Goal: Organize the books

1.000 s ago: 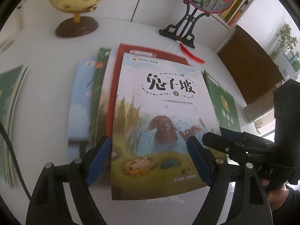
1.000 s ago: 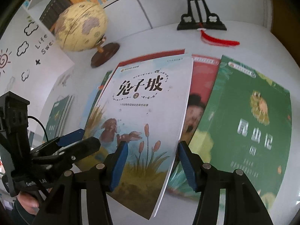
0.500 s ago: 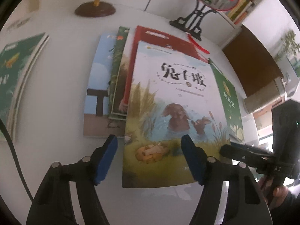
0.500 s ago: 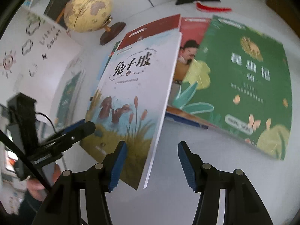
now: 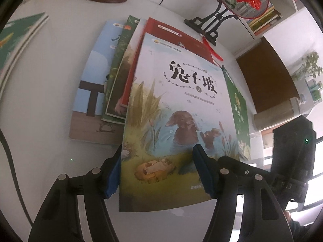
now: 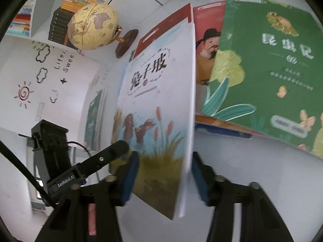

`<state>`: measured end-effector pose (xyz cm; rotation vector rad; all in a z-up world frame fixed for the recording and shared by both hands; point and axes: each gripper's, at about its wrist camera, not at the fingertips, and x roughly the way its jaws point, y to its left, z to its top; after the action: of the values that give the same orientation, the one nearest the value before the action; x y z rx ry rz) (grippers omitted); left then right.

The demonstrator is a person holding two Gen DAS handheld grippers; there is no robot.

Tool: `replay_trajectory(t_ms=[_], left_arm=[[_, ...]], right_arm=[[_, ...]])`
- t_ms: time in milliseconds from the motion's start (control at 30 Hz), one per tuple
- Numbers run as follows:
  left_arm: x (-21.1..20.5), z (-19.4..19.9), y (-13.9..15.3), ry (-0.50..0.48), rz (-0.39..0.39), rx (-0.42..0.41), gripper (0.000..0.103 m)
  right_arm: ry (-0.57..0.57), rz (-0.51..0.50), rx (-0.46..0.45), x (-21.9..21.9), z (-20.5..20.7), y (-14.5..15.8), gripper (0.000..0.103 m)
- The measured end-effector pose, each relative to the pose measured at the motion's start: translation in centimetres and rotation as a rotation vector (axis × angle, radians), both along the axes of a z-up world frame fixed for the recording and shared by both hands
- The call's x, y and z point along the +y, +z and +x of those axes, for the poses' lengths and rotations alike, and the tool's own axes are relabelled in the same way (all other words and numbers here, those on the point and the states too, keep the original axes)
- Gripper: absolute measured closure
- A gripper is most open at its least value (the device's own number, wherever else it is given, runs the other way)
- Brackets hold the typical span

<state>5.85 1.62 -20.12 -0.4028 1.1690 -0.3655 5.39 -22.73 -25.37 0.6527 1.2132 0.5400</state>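
Since a second ago you have dropped both grippers onto the near end of the rabbit book. It lies centre frame in the left view, atop the fanned pile of books on the white table.

Left gripper: jaws have just narrowed, book edge between them; whether the pads bite, you cannot tell.

Right gripper: jaws have just been closing on the book's page edge, which now tilts up clear of the green book. Contact looks near, not confirmed.

Judgement: top book is being taken off for sorting.
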Motion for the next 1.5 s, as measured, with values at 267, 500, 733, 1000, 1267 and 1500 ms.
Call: replay_trajectory(t_ms=[267, 500, 733, 1000, 1267, 1500], left_arm=[[-0.4, -1.4, 2.8, 0.010, 0.085, -0.100, 0.080], [-3.3, -3.8, 5.8, -0.069, 0.215, -0.226, 0.080], [-3.6, -5.9, 7.7, -0.132, 0.279, -0.286, 0.079], [0.3, -7.5, 10.6, -0.100, 0.327, -0.334, 0.079], [6.9, -8.9, 14.9, -0.041, 0.391, -0.414, 0.079], [13.7, -9.5, 17.2, 0.004, 0.440, -0.501, 0.079]], right_arm=[[0.055, -0.243, -0.170, 1.1, -1.3, 3.5, 0.077], [0.143, -0.424, -0.304, 3.2, -3.3, 5.8, 0.080], [0.184, -0.450, -0.401, 2.9, -4.3, 8.6, 0.081], [0.241, -0.473, -0.494, 7.1, -5.8, 12.0, 0.081], [0.252, -0.471, -0.593, 13.9, -7.5, 15.9, 0.081], [0.224, -0.441, -0.670, 21.1, -8.3, 18.9, 0.081]])
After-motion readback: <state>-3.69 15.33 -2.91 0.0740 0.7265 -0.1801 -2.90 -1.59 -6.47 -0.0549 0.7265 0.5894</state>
